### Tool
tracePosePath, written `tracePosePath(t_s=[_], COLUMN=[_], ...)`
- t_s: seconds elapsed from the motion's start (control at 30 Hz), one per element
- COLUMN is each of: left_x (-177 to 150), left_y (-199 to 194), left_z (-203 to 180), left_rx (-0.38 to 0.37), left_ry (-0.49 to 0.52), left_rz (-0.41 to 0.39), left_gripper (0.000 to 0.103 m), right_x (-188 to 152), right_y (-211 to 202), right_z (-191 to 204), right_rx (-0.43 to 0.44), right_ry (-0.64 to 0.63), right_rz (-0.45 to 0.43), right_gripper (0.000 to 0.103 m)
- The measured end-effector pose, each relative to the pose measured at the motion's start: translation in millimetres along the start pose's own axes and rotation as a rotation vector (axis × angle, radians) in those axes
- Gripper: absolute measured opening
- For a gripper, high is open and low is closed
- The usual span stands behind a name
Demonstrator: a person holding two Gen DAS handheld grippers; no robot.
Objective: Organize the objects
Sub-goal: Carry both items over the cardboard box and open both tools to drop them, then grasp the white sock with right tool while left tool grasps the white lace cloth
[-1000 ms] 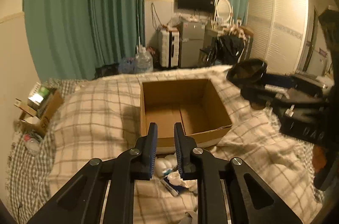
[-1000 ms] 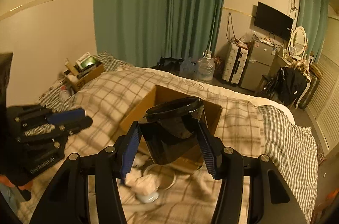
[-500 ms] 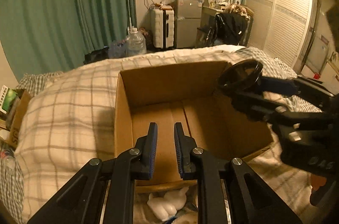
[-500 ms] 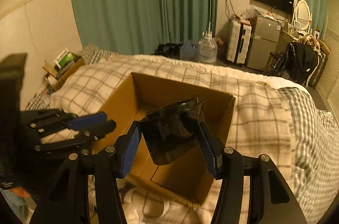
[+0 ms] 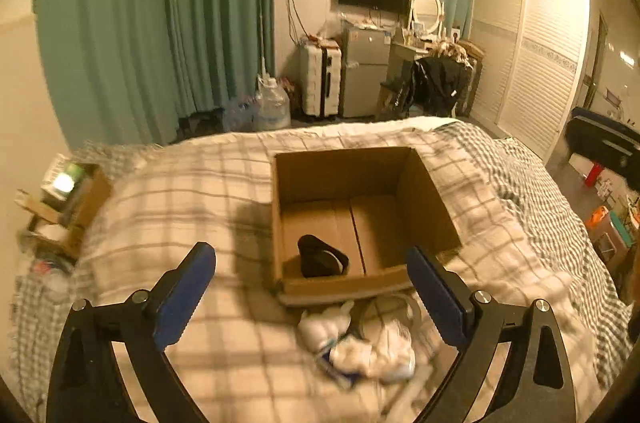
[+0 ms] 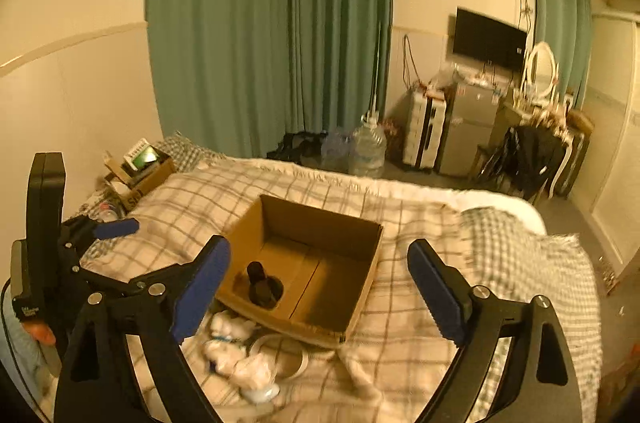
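An open brown box [image 5: 360,215] sits on the bed, ahead of both tongs. A black cup [image 6: 262,286] lies tipped inside, in its near left corner. White crumpled things [image 5: 360,343] lie just before the box.

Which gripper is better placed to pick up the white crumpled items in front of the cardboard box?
Probably left: the open left gripper frames the white crumpled items centrally; the open right gripper has them off-centre.

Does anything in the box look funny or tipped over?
Yes. The black cup in the box lies on its side in the near left corner, not upright. Outside, white crumpled stuff sits in a heap on the blanket by the box's near wall. Both tongs are open and hold nothing.
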State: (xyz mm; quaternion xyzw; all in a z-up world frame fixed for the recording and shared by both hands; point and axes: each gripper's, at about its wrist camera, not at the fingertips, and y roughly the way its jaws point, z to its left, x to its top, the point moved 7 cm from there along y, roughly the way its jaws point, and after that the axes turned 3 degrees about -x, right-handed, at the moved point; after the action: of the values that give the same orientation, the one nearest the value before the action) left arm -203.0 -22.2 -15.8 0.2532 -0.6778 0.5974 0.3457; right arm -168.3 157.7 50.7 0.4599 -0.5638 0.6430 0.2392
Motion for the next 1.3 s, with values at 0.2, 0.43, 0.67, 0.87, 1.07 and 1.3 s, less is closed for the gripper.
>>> tracePosePath(t_s=[0.2, 0.43, 0.67, 0.87, 1.07, 1.3], left_x=[-32, -98, -156, -162, -162, -140], left_y=[-63, -79, -50, -36, -31, -16], left_z=[13, 35, 47, 50, 43, 11], left_rx=[0.036, 0.122, 0.205, 0.175, 0.165, 0.134], left_ry=[-0.025, -0.103, -0.095, -0.134, -0.123, -0.072], left_rz=[-0.024, -0.008, 0.092, 0.129, 0.148, 0.172], left_gripper=[0.102, 0.102, 0.102, 0.102, 0.102, 0.102], right_x=[-22, -103, -198, -229, -214, -151], right_y=[-64, -41, 37, 54, 43, 27], right_z=[38, 94, 140, 154, 143, 66], right_rx=[0.011, 0.110, 0.184, 0.259, 0.253, 0.034], right_ry=[-0.059, -0.085, -0.138, -0.156, -0.102, -0.039], right_rz=[-0.020, 0.103, 0.351, 0.448, 0.384, 0.261], right_gripper=[0.096, 0.097, 0.096, 0.072, 0.040, 0.036])
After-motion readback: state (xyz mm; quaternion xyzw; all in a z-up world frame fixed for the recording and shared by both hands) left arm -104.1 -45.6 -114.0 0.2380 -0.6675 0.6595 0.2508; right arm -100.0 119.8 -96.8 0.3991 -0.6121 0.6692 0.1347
